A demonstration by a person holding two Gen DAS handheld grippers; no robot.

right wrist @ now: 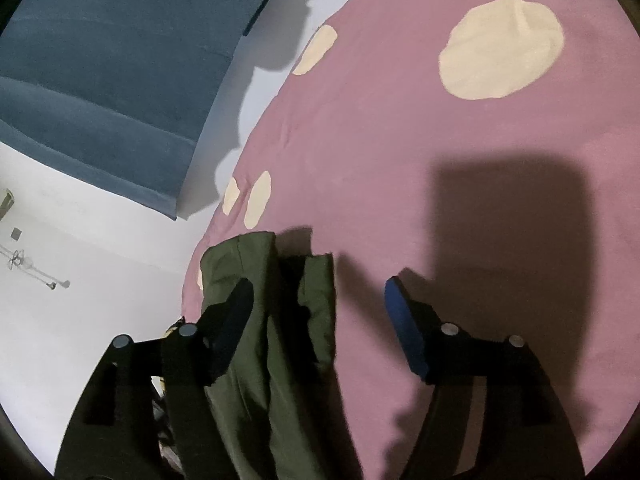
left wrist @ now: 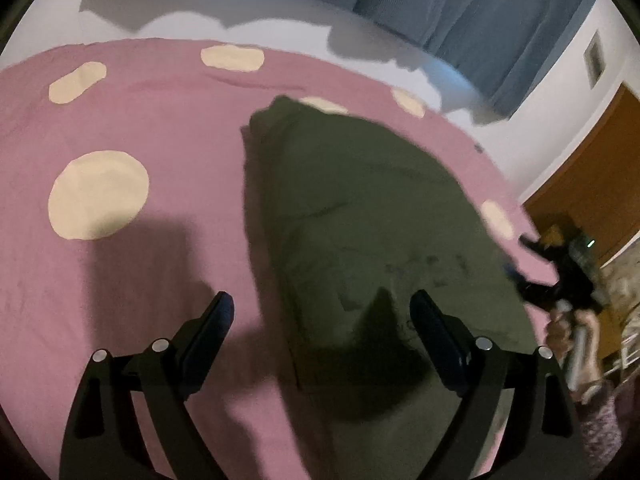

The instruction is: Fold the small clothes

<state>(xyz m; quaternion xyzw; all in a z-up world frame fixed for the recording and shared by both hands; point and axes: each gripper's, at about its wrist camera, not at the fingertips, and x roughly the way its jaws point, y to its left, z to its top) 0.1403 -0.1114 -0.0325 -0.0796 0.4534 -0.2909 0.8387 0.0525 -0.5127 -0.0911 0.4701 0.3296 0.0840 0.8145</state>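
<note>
While the olive-green cotton garment lies spread on the pink bedspread with cream oval patches, the fold looks about midway: in the right wrist view 1 long edge of the cloth is doubled over into a narrow band with a raw-looking end near the bed's edge. Both tools are free of the fabric. The left gripper hovers above the near end of the garment with its jaws spread wide and nothing between them, 1 finger over bare bedspread and the other over green cloth. The right gripper stands with its jaws well apart too; the doubled band lies beneath the gap, but the pads do not press on it, so I judge it released. In the left wrist view that same tool shows blurred at the right margin, held by a person's hand. Next, I judge, each gripper must take a fresh corner or edge and carry it across, pinching both layers so the existing fold does not slip open. Blue curtains hang against a white wall beyond the bed, and a brown wooden door stands to 1 side. Nothing sits on the bedspread to block the move; dark shadows of the tools do hide the cloth's near edge.
</note>
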